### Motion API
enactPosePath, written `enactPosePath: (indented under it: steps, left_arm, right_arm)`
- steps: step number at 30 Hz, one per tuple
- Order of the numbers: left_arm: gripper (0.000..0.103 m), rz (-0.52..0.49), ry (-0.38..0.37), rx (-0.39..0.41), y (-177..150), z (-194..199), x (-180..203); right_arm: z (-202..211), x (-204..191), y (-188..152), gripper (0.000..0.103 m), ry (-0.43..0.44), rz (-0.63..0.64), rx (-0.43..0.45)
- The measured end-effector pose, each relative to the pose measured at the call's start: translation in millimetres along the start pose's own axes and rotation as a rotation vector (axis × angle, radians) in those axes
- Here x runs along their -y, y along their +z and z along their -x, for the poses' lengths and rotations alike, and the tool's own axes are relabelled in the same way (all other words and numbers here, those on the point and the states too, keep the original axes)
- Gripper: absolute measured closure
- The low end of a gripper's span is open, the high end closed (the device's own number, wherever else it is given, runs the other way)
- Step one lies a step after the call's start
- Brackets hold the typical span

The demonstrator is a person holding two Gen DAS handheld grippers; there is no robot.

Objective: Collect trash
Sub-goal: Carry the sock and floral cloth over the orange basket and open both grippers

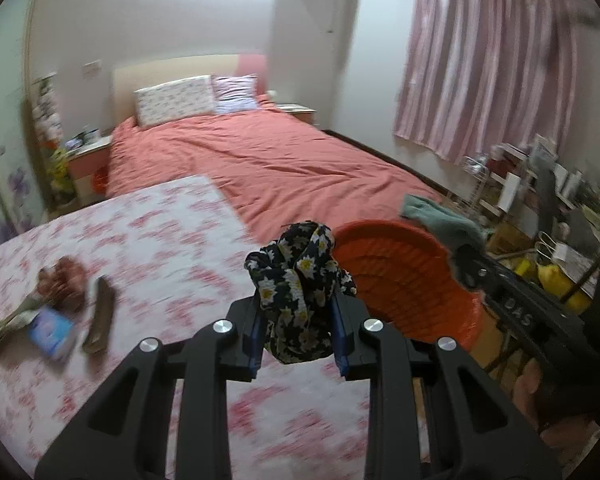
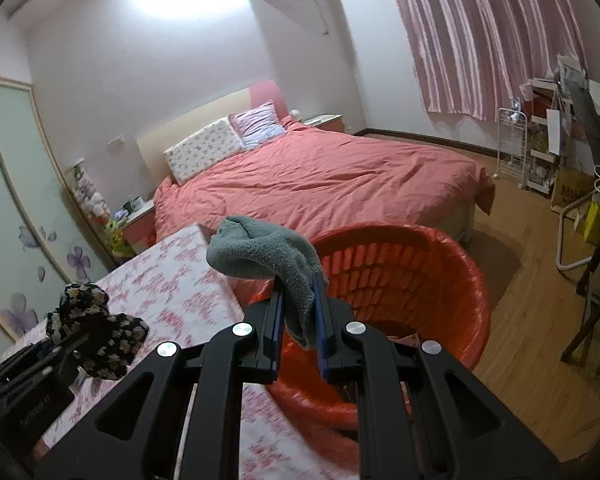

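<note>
The left gripper [image 1: 298, 320] clamps a black floral cloth [image 1: 300, 280] above the pink-patterned desk [image 1: 160, 240]; the right gripper [image 2: 298, 320] pinches a grey-green terry towel [image 2: 260, 254] over the round orange plastic basket [image 2: 440, 280].

At the lower centre of the frame the right gripper [image 2: 298, 334] pinches a grey-green towel [image 2: 264, 256] between its blue pads, the cloth flopping up and to the left above an orange basket [image 2: 404, 276] standing on the wooden floor. At lower left the left gripper [image 2: 66, 350] clamps a black floral cloth [image 2: 96, 334] over a pink-flowered tabletop [image 2: 172, 288]. A bed with a coral cover [image 2: 320, 180] fills the middle, striped pink curtains [image 2: 484, 40] the upper right.
</note>
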State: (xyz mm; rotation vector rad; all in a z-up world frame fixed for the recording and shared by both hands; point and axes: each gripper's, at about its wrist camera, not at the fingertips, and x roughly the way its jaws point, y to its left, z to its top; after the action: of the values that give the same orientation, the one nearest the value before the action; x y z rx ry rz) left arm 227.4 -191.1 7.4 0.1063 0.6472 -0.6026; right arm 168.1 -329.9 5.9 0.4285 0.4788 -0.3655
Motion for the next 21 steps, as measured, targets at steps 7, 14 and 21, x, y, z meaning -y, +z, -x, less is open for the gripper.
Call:
enactPosePath:
  steps: [7,14,21]
  left_arm:
    - [0.074,-0.094,-0.068,-0.013,9.8,-33.8,49.8]
    - [0.064,-0.143,-0.083,-0.076,10.7,-75.1,70.8]
    - [0.047,-0.121,-0.037,-0.113,6.1,-95.9,56.3]
  right_arm:
    - [-14.2,36.0,8.9,0.089,-0.037,-0.076,0.015]
    - [-37.6,59.6,16.0,0.085,-0.046,-0.117,-0.029]
    - [-40.9,65.5,10.3,0.057,-0.068,-0.121,-0.057]
